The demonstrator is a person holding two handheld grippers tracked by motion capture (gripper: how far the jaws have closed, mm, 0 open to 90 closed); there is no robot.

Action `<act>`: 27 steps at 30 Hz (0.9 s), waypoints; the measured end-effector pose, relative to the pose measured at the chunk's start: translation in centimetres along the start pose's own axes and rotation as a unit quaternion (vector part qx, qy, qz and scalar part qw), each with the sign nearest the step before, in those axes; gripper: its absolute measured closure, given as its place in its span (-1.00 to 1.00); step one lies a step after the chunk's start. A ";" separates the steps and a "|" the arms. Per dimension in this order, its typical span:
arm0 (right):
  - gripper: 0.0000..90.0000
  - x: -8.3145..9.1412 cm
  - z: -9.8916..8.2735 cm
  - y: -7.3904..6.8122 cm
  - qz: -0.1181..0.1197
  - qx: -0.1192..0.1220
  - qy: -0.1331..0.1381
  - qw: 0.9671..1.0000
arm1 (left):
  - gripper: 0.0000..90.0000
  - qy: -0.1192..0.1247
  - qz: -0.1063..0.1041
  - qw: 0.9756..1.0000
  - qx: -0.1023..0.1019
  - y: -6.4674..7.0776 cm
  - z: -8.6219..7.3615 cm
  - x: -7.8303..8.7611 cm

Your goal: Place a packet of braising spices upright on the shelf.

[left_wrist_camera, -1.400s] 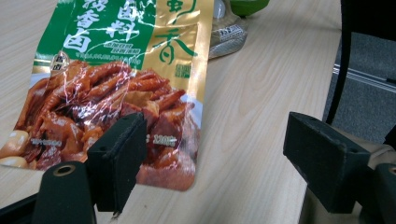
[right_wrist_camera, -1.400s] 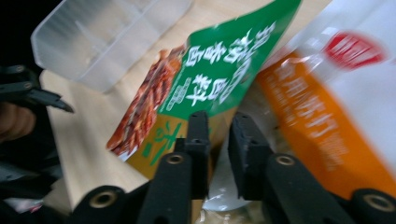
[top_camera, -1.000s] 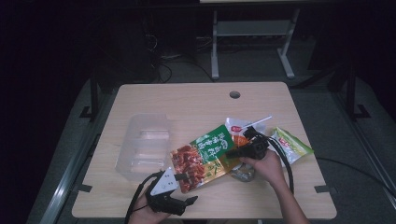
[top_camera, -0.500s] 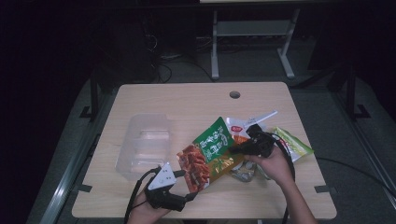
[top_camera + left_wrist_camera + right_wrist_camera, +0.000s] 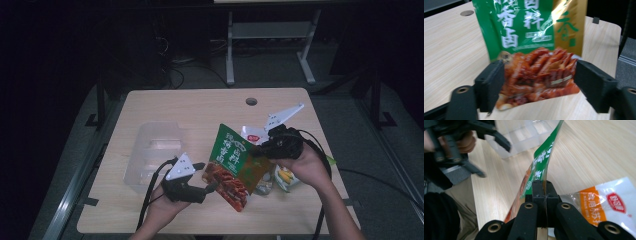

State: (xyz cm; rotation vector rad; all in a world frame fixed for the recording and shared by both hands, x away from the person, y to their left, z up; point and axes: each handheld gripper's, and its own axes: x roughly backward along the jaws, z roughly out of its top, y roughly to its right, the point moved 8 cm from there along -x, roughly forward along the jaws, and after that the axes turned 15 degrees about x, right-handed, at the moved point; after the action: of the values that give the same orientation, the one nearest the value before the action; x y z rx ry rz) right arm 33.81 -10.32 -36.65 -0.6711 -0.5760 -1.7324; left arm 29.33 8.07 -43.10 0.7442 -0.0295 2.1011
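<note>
Green pouch (image 5: pixel 541 167) pinched in right tool (image 5: pixel 545 187) (edge-on, raised).

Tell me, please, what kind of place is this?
Probably a lab or workshop set up for recording, not a home. A plain wooden table with a cable hole stands in a dark room, with cables on the floor and a metal stand behind.

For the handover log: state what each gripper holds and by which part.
The right gripper is shut on the green snack bag, pinching its side edge. The left gripper is open, its jaws straddling the bag's lower end.
</note>
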 end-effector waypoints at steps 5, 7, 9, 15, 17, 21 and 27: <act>1.00 0.5 1.1 -0.6 0.004 0.053 -0.010 0.999 | -0.42 -0.008 0.015 1.000 0.007 -0.9 0.5 -1.3; 1.00 0.7 1.4 -0.8 0.007 0.067 -0.010 0.998 | -0.42 -0.015 0.018 1.000 0.010 -1.2 0.6 -1.7; 1.00 0.7 1.7 -1.1 0.011 0.086 -0.010 0.996 | -0.42 -0.018 0.016 0.999 0.027 -1.6 1.0 -2.2; 1.00 0.4 2.2 -1.0 0.016 0.096 0.000 0.995 | 0.04 -0.023 -0.009 0.998 0.056 -2.1 1.7 -2.9; 1.00 0.3 2.3 -1.1 0.016 0.093 0.001 0.996 | 0.27 -0.026 -0.020 0.998 0.053 -2.0 1.9 -2.9; 1.00 0.1 2.3 -0.8 0.011 0.093 0.000 0.996 | 0.53 -0.029 -0.030 0.998 0.057 -2.1 2.0 -2.6; 0.99 0.0 2.1 -0.1 -0.008 0.076 -0.001 0.997 | 0.83 -0.025 -0.035 0.997 0.059 -1.9 1.9 -2.4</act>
State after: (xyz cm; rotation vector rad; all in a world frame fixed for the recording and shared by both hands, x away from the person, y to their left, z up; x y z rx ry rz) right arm 33.98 -8.87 -35.11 -0.5624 -0.7077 -1.6834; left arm 32.74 6.94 -43.21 0.8575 0.0937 2.0300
